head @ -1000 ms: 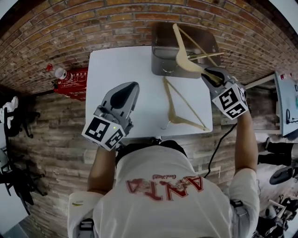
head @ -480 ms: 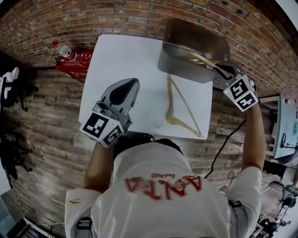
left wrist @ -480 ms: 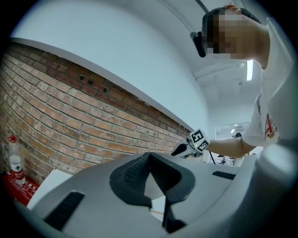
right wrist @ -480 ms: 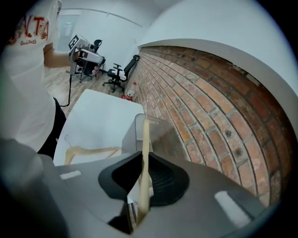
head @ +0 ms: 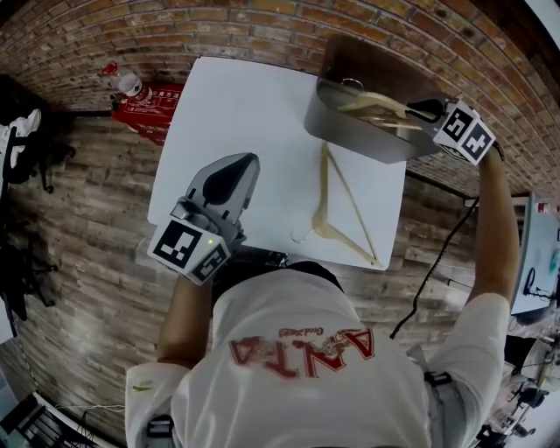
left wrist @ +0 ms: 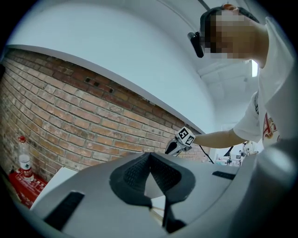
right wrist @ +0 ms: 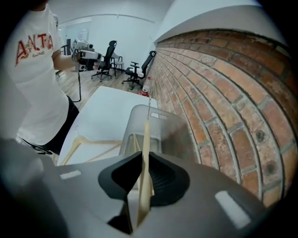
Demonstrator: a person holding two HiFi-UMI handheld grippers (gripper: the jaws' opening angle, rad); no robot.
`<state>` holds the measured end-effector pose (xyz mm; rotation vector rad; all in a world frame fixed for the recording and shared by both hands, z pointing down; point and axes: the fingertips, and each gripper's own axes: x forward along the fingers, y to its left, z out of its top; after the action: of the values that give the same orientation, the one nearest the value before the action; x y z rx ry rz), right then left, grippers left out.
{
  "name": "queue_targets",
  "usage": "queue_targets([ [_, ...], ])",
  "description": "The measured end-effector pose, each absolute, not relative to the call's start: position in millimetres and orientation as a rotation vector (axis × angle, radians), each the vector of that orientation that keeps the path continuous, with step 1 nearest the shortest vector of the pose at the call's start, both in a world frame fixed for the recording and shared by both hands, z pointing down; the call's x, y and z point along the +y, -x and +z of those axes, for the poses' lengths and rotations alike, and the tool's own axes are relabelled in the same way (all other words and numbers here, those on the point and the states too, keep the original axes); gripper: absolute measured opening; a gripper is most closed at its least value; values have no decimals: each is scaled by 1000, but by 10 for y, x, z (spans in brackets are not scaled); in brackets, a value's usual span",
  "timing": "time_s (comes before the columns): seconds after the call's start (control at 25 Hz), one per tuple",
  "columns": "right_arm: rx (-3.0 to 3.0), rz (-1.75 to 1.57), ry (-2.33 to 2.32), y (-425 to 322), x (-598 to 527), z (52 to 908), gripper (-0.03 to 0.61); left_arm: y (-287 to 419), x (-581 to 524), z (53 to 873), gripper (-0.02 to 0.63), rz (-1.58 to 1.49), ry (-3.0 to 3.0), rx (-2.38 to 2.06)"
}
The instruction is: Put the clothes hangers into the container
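A wooden hanger (head: 376,106), pinched by the right claw (head: 420,110), slants into the grey container (head: 350,133); a second hanger (head: 343,212) lies flat on the bench (head: 236,114) beside it.

You stand at a white table (head: 236,122) set against a red brick wall (head: 131,26). At your left, a red crate (head: 162,107) with a bottle (head: 127,85) rests on the plank-patterned floor (head: 96,227). Black office chairs (right wrist: 139,72) stand farther off, before a white wall (right wrist: 125,32).
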<state>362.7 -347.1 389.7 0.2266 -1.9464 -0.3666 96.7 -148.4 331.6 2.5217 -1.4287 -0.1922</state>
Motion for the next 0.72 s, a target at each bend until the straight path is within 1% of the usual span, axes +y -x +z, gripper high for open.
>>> queue_targets([
  [0.12, -1924, -356, -395, -3685, -3842, 3886, 52, -916, -1481, 3339, 9, -184, -2500, -1460],
  [0.28, -1887, -426, -593, -3782, -4165, 3735, 52, -903, -1488, 3357, 9, -169, -2491, -1477],
  [0.52, -1947, -454, -706, -3794, -3998, 3488, 50, -977, -1515, 3339, 9, -153, -2510, -1449],
  [0.72, -2038, -437, -803, -3814, -3727, 3315, 27, -1094, -1542, 3310, 9, -136, -2544, -1402],
])
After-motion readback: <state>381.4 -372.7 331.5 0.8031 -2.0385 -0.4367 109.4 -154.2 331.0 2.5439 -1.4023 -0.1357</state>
